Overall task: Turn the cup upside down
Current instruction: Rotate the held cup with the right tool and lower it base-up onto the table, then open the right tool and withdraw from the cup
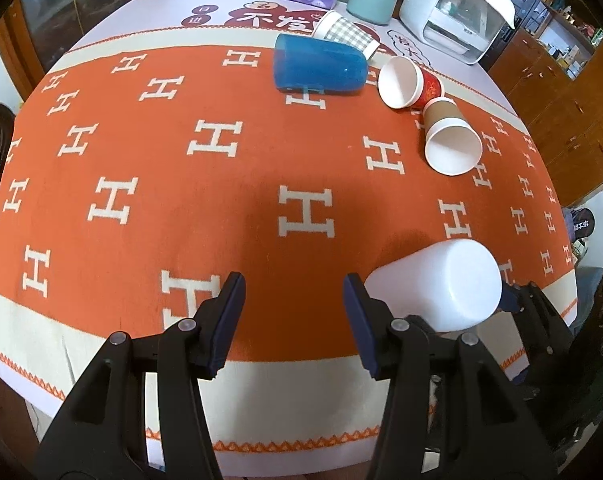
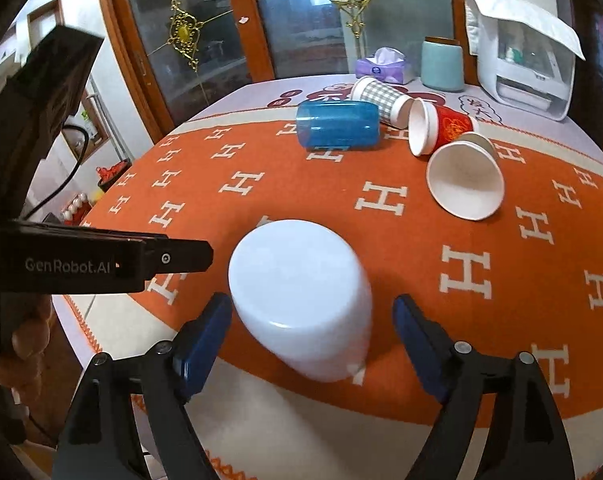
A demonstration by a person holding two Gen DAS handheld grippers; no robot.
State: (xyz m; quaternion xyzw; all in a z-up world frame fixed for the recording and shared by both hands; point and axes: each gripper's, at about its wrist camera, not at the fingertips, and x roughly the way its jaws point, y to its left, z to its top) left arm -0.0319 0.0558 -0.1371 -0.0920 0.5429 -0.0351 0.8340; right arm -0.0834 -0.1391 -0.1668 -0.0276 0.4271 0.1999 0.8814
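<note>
In the left view, our left gripper (image 1: 293, 320) is spread apart and holds nothing; the white cup (image 1: 441, 284) sits at 4 o'clock. In the right view, our right gripper (image 2: 313, 336) is wide apart around the cup (image 2: 301, 296), bottom up. We think it is flipped; next we back away.

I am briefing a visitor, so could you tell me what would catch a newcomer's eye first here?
The white cup, bottom up on the orange H-patterned cloth, sits between the fingers of the open right claw. Farther back, a blue cup and three paper cups lie tipped over.
</note>
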